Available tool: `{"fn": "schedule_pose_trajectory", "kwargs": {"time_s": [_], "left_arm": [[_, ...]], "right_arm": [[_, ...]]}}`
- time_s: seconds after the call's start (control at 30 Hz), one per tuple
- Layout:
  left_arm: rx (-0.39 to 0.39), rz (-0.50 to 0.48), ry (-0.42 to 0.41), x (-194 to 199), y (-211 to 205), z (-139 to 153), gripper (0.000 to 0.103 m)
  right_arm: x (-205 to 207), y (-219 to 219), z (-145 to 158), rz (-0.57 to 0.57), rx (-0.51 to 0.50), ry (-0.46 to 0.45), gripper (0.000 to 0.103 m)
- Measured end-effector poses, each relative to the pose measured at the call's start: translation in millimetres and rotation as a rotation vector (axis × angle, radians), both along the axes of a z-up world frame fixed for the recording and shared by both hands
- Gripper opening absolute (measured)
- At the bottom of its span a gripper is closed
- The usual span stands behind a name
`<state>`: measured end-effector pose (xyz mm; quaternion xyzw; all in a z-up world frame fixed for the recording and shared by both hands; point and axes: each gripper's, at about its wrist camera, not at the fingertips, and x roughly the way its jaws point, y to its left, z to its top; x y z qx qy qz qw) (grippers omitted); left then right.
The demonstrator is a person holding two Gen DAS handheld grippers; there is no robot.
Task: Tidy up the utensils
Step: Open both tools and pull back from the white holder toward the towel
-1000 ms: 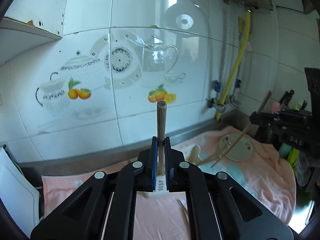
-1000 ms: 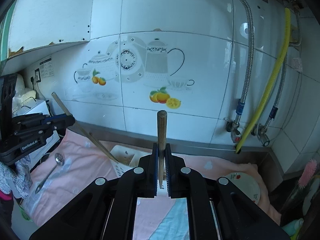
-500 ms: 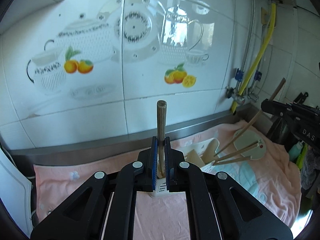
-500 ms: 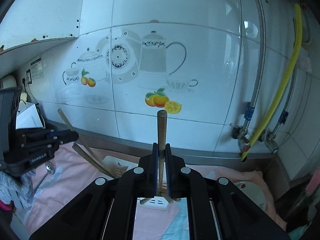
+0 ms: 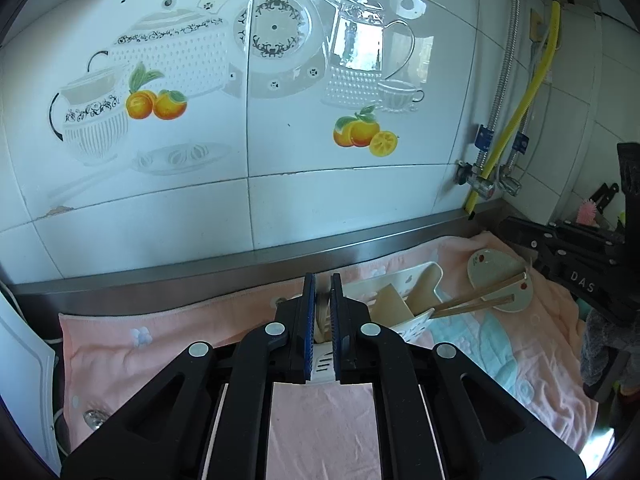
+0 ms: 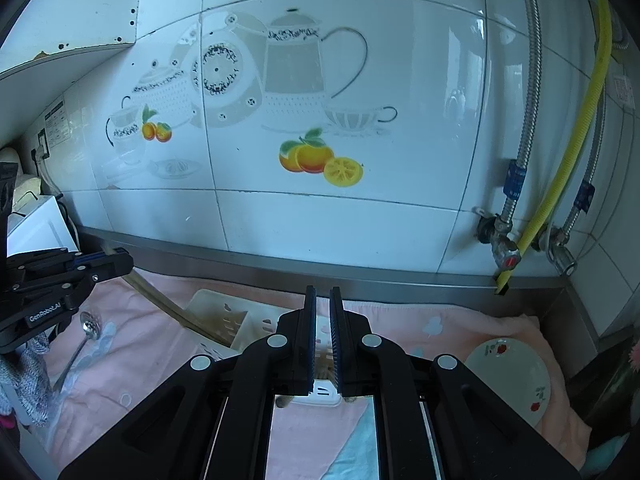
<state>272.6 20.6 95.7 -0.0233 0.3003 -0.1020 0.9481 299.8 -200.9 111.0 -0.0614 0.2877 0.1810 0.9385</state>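
A white slotted utensil holder (image 5: 416,300) lies on the pink towel, with wooden chopsticks (image 5: 476,302) sticking out to the right. My left gripper (image 5: 322,280) hangs over the holder's left end, jaws slightly apart, with a wooden chopstick (image 5: 321,312) slid low between them. In the right wrist view the holder (image 6: 224,316) lies just ahead. My right gripper (image 6: 322,292) stands over it, jaws slightly apart; a chopstick end (image 6: 322,366) shows low in the gap. The left gripper (image 6: 100,264) shows there with its chopstick (image 6: 160,300) angled into the holder.
A metal slotted spoon (image 6: 86,332) lies on the towel (image 6: 440,328) at left. A small floral plate (image 6: 510,376) sits at right, also in the left wrist view (image 5: 492,276). The tiled wall, gas valves (image 6: 504,248) and yellow hose (image 6: 560,168) stand behind.
Both chopsticks, held upright between the jaws before, have slid down out of the fingertips. Both grippers have opened slightly and moved closer to the holder and wall.
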Motion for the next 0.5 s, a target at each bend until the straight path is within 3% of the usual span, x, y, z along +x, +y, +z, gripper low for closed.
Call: {"fn": "schedule_pose_trajectory", "kwargs": {"time_s": [0.1, 0.17, 0.27, 0.3, 0.37, 0.5], "left_arm": [[0.004, -0.003, 0.0, -1.4, -0.5, 0.4, 0.009], [0.008, 0.002, -0.003, -3.2, -0.7, 1.0, 0.025], [0.012, 0.007, -0.019, -9.3, -0.1, 3.4, 0.035], [0.015, 0.014, -0.02, -11.5, 0.2, 4.2, 0.037], [0.019, 0.019, -0.027, -16.6, 0.9, 6.2, 0.039], [0.031, 0.031, -0.044, -32.3, 1.9, 9.8, 0.051]], "right_arm": [[-1.0, -2.0, -0.9, -0.001, 0.008, -0.001, 0.012], [-2.8, -3.5, 0.4, -0.005, 0.014, -0.006, 0.021], [-9.5, -6.3, 4.3, -0.009, 0.015, -0.023, 0.029], [-12.8, -8.1, 6.3, -0.011, 0.02, -0.03, 0.039], [-18.9, -10.1, 9.2, -0.016, 0.019, -0.045, 0.047], [-37.0, -15.5, 15.8, -0.021, 0.022, -0.07, 0.057]]}}
